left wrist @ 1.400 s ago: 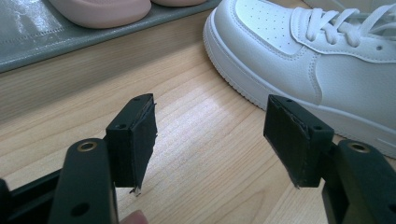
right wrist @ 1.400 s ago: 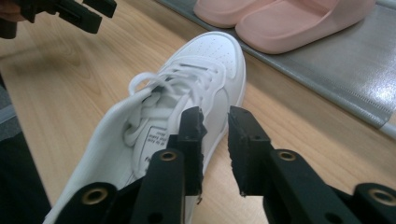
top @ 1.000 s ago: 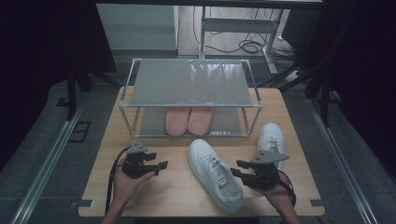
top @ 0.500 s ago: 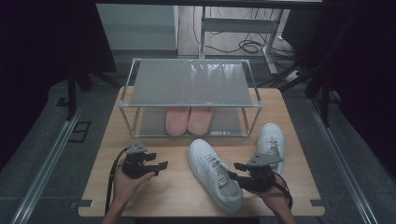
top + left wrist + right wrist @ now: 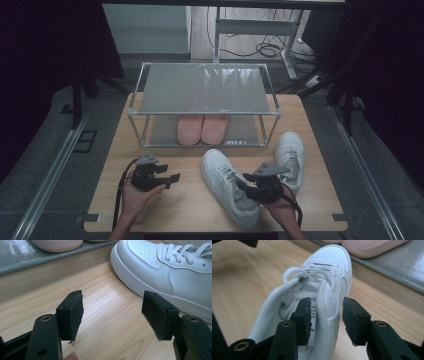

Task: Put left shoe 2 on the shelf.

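Note:
A white sneaker (image 5: 225, 180) (image 5: 329, 267) lies on the wooden table (image 5: 190, 205), toe toward the rack. My right gripper (image 5: 246, 188) (image 5: 325, 315) is at its heel end. One jaw is inside the shoe's opening and the other outside, with the side wall of the collar between them. The jaws have just been closing, but a gap still shows at the pads (image 5: 352, 317). My left gripper (image 5: 169, 177) (image 5: 112, 315) rests low over the table to the left of the sneaker (image 5: 175, 272). It is open and holds nothing.
A second white sneaker (image 5: 290, 156) lies at the right, close to my right hand. A metal-framed shoe rack (image 5: 205, 90) stands at the back of the table, with a pink pair (image 5: 202, 129) on its lower shelf. Bare wood lies between the two grippers.
My right gripper has moved down and toward the sneaker, and its jaws now straddle the collar. The left gripper has stayed where it was.

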Demonstrator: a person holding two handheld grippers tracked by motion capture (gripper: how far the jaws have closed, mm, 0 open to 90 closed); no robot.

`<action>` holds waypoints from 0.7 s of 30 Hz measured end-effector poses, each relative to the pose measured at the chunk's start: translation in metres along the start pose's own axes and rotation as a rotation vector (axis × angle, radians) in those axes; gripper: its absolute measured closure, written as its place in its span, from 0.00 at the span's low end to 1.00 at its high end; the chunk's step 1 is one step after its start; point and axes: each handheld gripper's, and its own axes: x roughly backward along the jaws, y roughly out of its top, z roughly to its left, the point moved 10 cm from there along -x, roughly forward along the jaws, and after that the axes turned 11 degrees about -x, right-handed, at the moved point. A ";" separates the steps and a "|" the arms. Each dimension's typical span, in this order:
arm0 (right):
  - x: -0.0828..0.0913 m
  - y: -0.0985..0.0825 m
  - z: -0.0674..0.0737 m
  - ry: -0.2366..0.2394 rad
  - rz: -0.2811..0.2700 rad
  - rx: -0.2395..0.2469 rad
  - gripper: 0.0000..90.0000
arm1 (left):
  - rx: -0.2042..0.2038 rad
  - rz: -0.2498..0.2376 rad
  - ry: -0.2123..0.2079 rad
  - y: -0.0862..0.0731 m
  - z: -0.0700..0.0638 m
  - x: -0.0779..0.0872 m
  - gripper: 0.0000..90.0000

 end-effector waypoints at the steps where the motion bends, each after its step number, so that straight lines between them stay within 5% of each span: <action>1: 0.000 0.000 0.000 0.000 0.000 0.000 0.68 | 0.000 0.000 0.000 0.000 0.000 0.000 0.38; 13: -0.018 -0.002 -0.005 -0.062 0.010 -0.040 0.87 | 0.003 0.006 -0.006 -0.002 0.000 -0.001 0.38; 21: -0.019 0.000 -0.007 -0.046 -0.018 -0.075 0.90 | 0.004 0.011 -0.008 -0.002 0.000 -0.003 0.38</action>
